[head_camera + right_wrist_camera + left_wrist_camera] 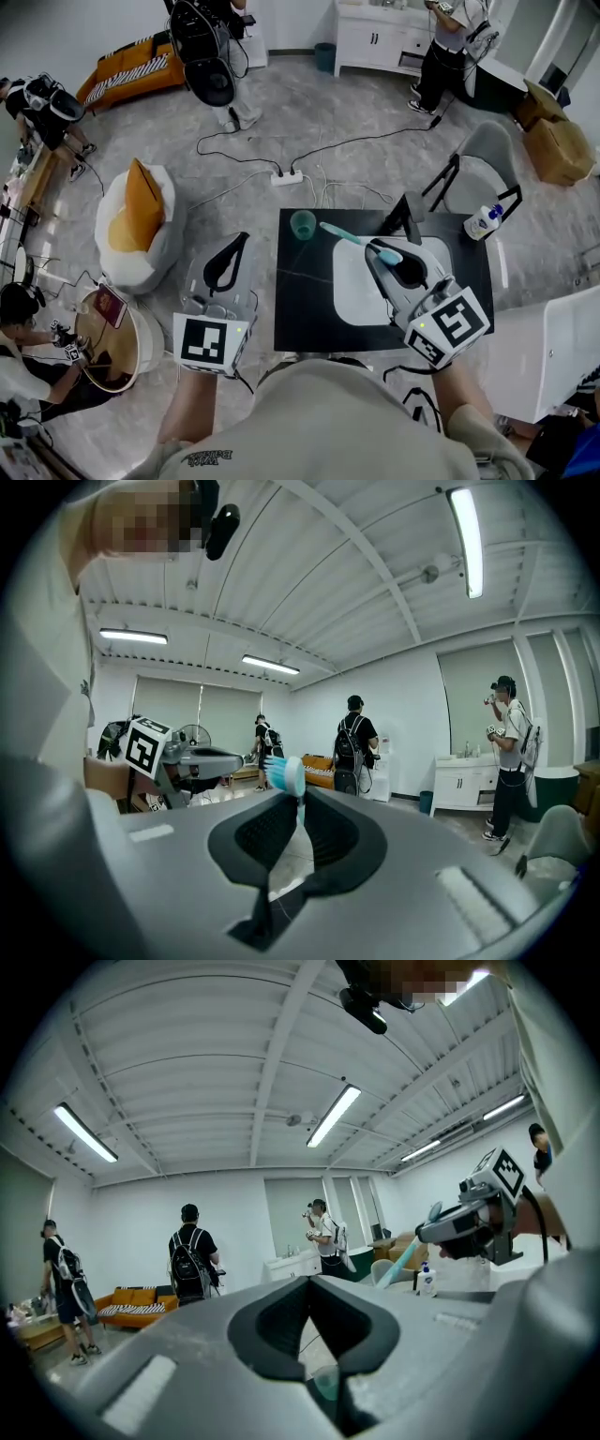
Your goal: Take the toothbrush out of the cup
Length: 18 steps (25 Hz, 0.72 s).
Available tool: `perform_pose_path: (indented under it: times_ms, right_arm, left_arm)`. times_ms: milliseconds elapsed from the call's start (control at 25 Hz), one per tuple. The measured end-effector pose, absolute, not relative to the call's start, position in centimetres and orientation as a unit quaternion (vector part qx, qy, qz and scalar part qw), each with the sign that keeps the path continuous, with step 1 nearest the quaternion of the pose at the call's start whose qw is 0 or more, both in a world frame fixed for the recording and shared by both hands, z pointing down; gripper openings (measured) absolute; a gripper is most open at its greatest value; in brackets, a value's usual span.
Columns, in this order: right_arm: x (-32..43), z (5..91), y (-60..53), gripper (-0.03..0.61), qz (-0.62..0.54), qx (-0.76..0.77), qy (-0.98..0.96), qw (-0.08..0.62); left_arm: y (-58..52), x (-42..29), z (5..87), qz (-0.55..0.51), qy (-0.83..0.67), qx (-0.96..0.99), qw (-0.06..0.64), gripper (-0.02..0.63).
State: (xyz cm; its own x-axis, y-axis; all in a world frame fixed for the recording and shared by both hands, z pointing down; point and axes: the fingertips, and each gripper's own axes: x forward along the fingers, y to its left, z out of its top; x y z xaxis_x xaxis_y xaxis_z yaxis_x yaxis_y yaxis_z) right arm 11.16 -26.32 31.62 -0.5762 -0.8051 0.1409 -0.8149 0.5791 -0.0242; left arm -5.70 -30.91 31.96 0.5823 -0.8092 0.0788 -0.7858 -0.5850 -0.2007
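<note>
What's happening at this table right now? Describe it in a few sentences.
A person holds a gripper in each hand. The right gripper is shut on a teal plastic toothbrush, held clear of the translucent green cup standing on the black table. The left gripper hangs empty, jaws together, off the table's left edge.

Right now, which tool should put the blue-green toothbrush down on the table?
Right. The right tool grips the turquoise plastic toothbrush above the black table; the left tool is empty, beside the table.

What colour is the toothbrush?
The toothbrush is light teal, best seen in the head view.
</note>
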Motion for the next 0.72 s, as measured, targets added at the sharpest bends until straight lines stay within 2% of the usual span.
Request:
perform_pose_path:
  times_ms: [280, 720]
  right_arm:
    - [10.9, 33.0, -26.2, 0.026, 0.053, 0.448, -0.89, 0.068]
    - [10.9, 33.5, -26.7, 0.026, 0.056, 0.445, -0.891, 0.07]
  left_arm:
    - [-30.7, -6.2, 34.3, -0.1, 0.457, -0.883, 0.043, 0.002]
    - [-31.1, -5.3, 34.7, -0.102, 0.454, -0.884, 0.038, 0.002]
